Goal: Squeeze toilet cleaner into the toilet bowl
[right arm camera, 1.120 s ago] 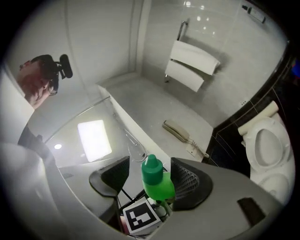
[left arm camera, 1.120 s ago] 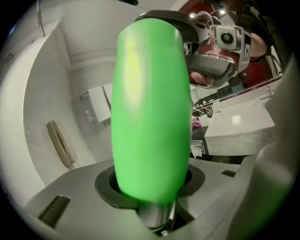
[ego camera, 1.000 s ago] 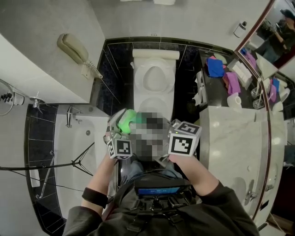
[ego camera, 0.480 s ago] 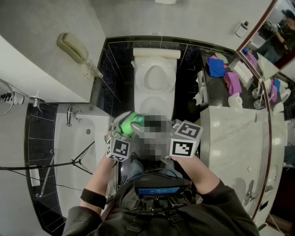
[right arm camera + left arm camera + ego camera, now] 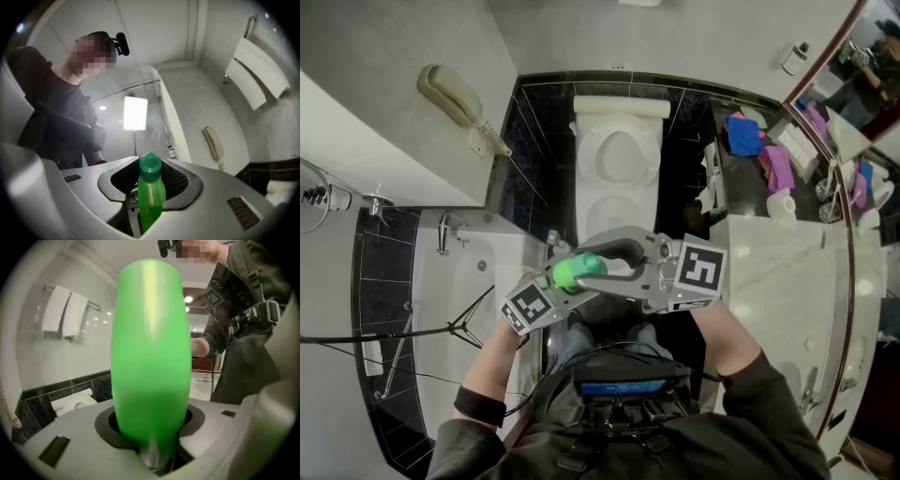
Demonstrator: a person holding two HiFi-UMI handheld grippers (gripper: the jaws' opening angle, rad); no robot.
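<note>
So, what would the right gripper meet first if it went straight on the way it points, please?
The green bottle: its capped end sits between the right gripper's jaws, which have just been closing on it. Just beyond, probably, comes the left gripper, holding the bottle's body.

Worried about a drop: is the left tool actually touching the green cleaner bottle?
Touching. The left gripper view shows the green cleaner bottle clamped between the jaws of the left tool, which press against both its sides.
</note>
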